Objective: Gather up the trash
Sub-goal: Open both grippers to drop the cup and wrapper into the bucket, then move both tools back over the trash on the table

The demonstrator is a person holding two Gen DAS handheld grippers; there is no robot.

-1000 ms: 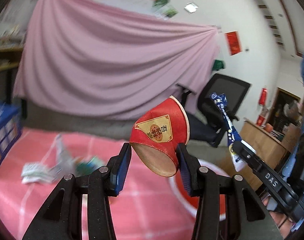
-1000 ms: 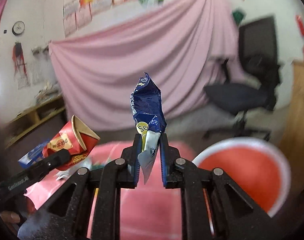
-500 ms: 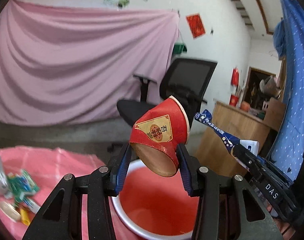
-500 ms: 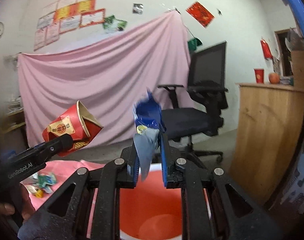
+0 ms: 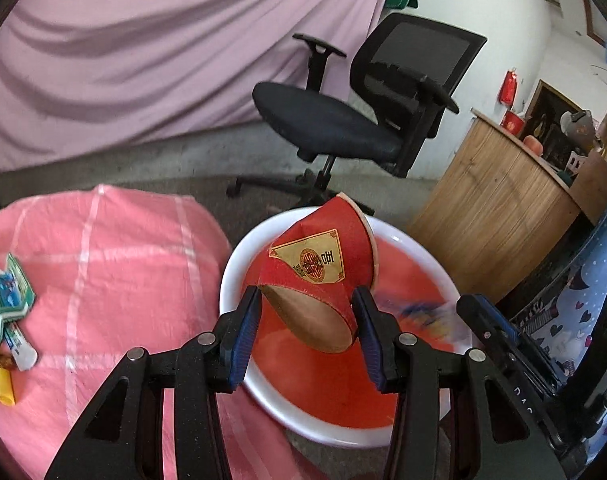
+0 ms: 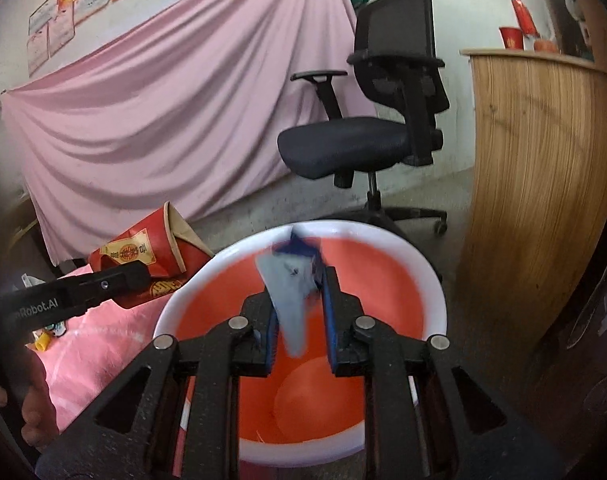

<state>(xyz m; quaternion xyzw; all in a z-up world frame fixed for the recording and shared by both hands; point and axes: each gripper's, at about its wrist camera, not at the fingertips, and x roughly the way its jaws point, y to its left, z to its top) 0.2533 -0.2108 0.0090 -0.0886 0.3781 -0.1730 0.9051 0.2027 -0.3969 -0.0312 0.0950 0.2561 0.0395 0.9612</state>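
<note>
Pink checked cloth [image 5: 115, 264] over the table, leftover litter [image 5: 7, 312] at its far left edge; black office chair [image 5: 367, 112] and wooden counter [image 6: 543, 184] behind. Red basin with white rim [image 6: 431, 280] just off the cloth's right edge, directly below both tools. Left gripper [image 5: 307, 332] clamped across a crushed red paper cup [image 5: 323, 276], pads on opposite sides of its base end, long axis running up and away from the jaws, mouth tilted to the far right; cup over the basin's near-left part. Right gripper [image 6: 299, 320] with jaws just opening, blue and silver wrapper [image 6: 291, 280] between them, blurred, leaning on the left pad, clear of the right pad, long axis upright, lower tip hanging past the pads toward the basin floor. Right gripper more central over the basin; wrapper likely first to fall. Cup release probably next; drop straight down looks inside the rim, though near its left side.
</note>
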